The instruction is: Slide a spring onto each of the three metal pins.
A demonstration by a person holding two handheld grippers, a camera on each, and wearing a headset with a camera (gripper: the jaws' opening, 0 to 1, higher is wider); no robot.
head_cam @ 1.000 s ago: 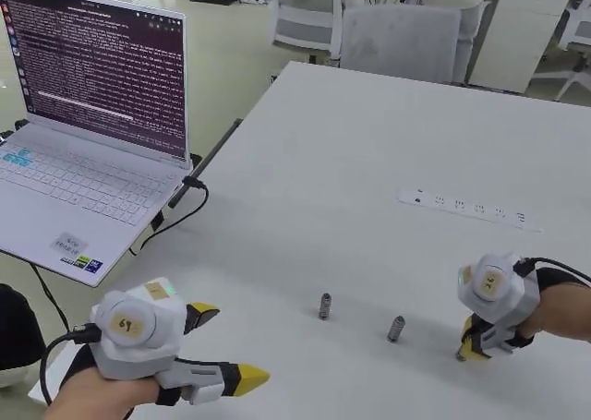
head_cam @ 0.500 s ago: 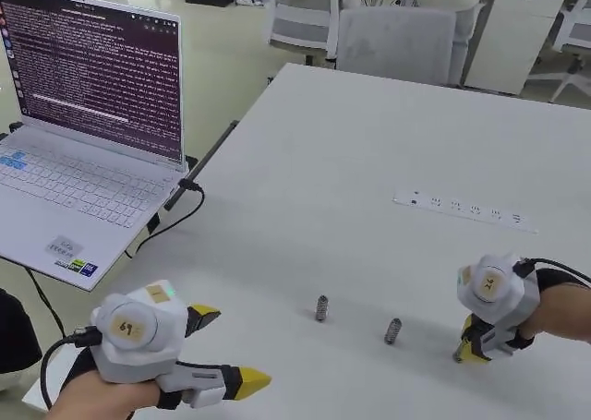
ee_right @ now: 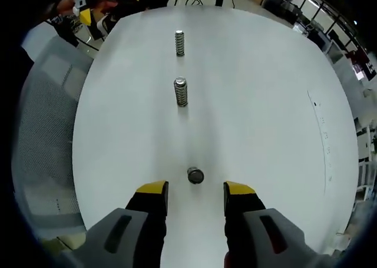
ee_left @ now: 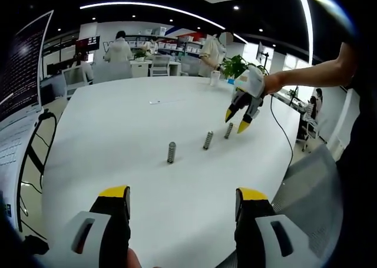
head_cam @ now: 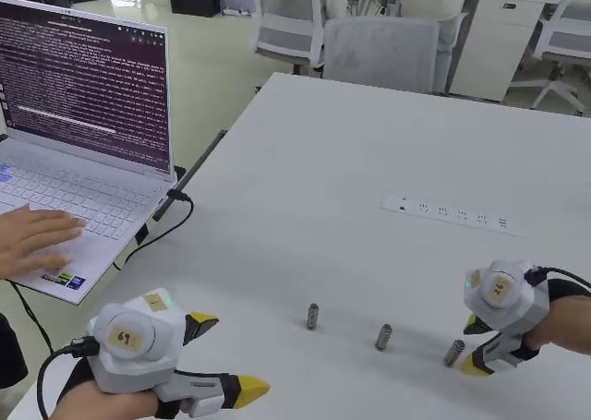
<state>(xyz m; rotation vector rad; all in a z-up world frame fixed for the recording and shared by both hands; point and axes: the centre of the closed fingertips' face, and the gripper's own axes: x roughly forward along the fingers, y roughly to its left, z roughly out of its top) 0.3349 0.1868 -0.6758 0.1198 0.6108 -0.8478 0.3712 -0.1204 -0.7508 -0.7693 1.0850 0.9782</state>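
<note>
A white bench (head_cam: pixel 369 162) in an open office carries a laptop (head_cam: pixel 83 115) at its left edge. In the head view, the first spring (head_cam: pixel 313 316), middle spring (head_cam: pixel 383 337) and third spring (head_cam: pixel 453 352) stand upright along the near edge, the right gripper (head_cam: pixel 473 346) just beside the third. The left gripper view shows the left gripper (ee_left: pixel 184 192) with fingers spread, empty. In the right gripper view, spread fingers flank the third spring without touching it. All three pins look sleeved, so the task seems done.

Open-plan office or lab workspace. A large white table (head_cam: pixel 369 152) carries an open laptop (head_cam: pixel 83 106) showing terminal text and a white power strip (head_cam: pixel 448 215). Grey swivel chairs (head_cam: pixel 383 51) and a white cabinet (head_cam: pixel 485 32) stand behind it. Further off are strip ceiling lights (ee_left: pixel 147 5), a potted plant (ee_left: pixel 235 66) and people in white coats (ee_left: pixel 119 47).
</note>
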